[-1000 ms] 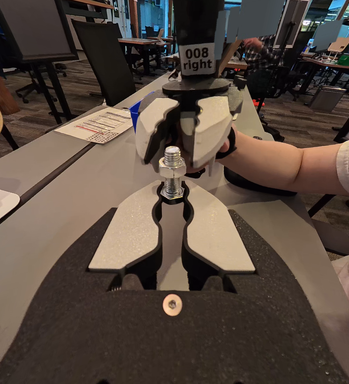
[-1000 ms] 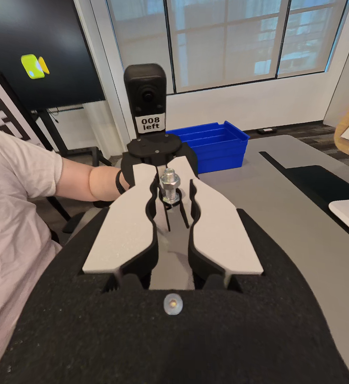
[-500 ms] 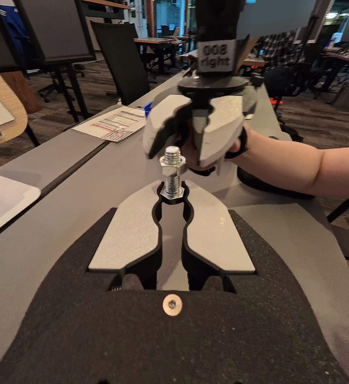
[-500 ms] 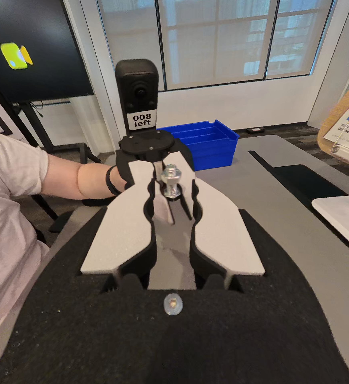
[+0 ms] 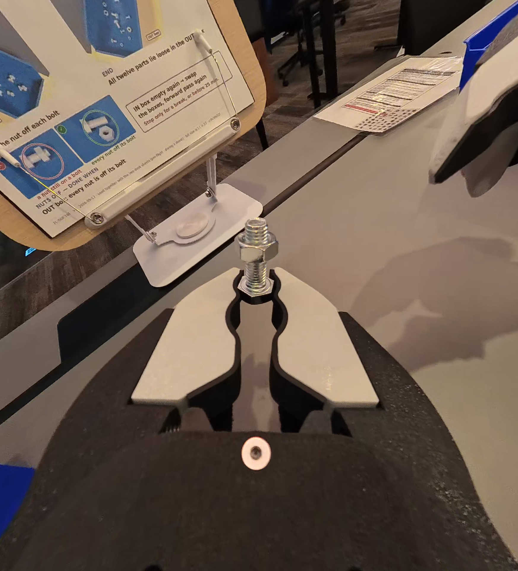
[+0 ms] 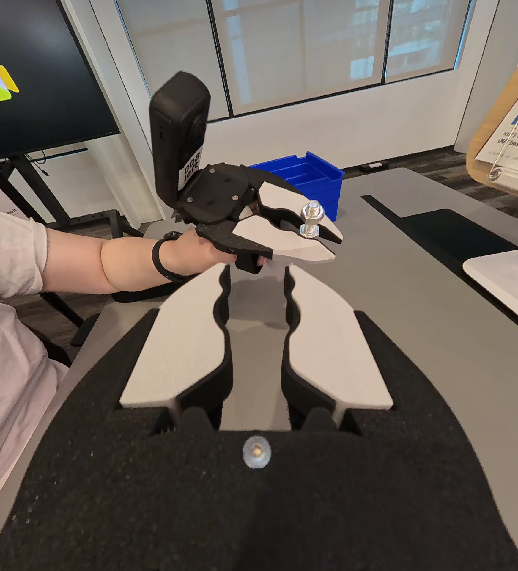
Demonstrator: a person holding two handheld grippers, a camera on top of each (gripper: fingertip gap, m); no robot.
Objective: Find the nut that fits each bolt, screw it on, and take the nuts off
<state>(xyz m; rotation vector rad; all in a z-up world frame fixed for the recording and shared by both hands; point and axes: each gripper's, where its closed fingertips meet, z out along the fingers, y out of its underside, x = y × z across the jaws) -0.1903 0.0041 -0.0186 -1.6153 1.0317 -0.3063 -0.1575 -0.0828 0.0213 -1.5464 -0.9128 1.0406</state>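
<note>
A silver bolt [image 5: 255, 228] stands upright with its hex head clamped between the tips of my left gripper [image 5: 255, 276]. A silver hex nut [image 5: 257, 251] sits on its thread just below the top. In the right wrist view the left gripper [image 6: 314, 238] is held above the table and points right, with the bolt [image 6: 310, 228] and nut [image 6: 311, 213] in it. My right gripper [image 6: 257, 275] is open and empty, a short way back from the bolt. It also shows blurred at the upper right of the left wrist view [image 5: 467, 173].
A wooden instruction board [image 5: 97, 108] on a white stand base [image 5: 196, 231] stands just beyond the bolt. A laminated sheet [image 5: 399, 95] lies farther back on the grey table [image 5: 375, 278]. A blue bin [image 6: 313, 179] stands behind the left gripper. A person's forearm [image 6: 112, 259] reaches in from the left. There is about 10 cm between the tips of the two grippers.
My left gripper has swung round with the bolt and now faces the instruction board. My right gripper has drawn back from the nut and stays open.
</note>
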